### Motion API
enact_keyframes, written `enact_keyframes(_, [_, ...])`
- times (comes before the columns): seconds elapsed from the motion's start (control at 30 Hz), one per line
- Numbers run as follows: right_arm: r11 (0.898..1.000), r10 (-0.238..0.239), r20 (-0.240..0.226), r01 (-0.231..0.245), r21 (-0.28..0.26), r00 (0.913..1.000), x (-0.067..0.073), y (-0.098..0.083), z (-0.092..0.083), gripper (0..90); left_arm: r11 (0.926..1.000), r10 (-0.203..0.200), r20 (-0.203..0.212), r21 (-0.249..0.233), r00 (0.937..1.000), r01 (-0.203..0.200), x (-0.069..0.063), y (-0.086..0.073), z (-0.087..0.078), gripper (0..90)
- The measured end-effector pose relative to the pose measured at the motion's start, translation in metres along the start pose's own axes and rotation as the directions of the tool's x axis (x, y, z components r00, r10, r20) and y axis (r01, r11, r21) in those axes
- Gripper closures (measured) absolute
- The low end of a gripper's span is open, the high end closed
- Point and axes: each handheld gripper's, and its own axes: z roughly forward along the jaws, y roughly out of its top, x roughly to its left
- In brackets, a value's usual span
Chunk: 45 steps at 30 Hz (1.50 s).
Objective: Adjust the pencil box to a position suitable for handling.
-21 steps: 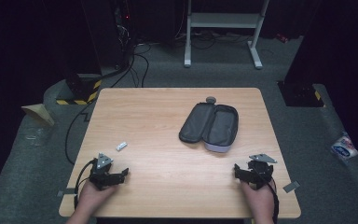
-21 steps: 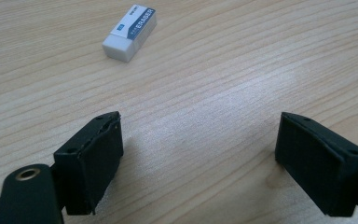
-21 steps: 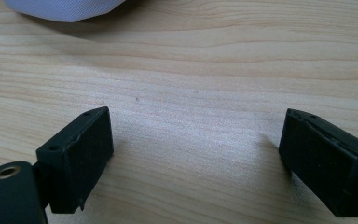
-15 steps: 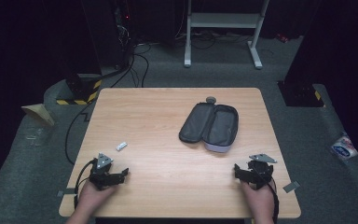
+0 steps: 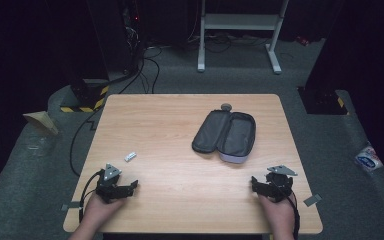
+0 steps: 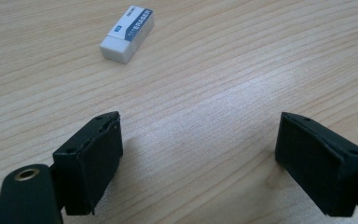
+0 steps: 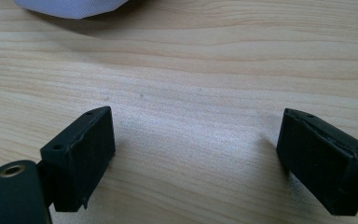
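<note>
Both the left gripper [image 5: 130,186] and the right gripper [image 5: 255,184] rest on the wooden table [image 5: 170,130] with jaws spread wide, holding nothing. A white eraser [image 6: 127,33] lies well left of the unzipped grey pencil case [image 5: 225,136], just ahead of the left gripper.

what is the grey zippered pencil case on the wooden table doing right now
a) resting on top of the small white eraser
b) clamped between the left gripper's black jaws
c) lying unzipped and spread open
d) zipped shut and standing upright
c: the grey zippered pencil case lies flat on the wooden table with both halves spread open, apart from the small white eraser and from both grippers, whose jaws stand open on nothing.
</note>
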Motion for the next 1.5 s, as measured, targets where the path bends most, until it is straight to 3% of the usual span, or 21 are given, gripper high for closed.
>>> enact_keyframes(0.33, [1.0,-0.018,-0.016,0.018,-0.018,0.9997,0.002,-0.002,-0.003,18.0,1.0,0.0,0.0,0.002,1.0,0.0,0.0,0.0,0.0,15.2])
enact_keyframes(0.73, [0.993,-0.035,-0.072,0.027,-0.112,0.9968,0.014,0.007,-0.016,26.7,1.0,0.0,0.0,-0.001,1.0,0.0,0.0,0.0,0.0,15.2])
enact_keyframes(1.13, [0.984,-0.087,-0.133,0.064,-0.165,0.9873,0.036,0.032,-0.02,32.0,1.0,-0.001,-0.002,0.0,1.0,0.001,0.0,0.0,0.0,15.2])
enact_keyframes(1.5, [0.981,-0.118,-0.172,0.088,-0.172,0.9779,0.057,0.067,-0.005,37.7,1.0,0.003,-0.003,0.001,1.0,-0.003,0.0,0.0,0.0,15.3])
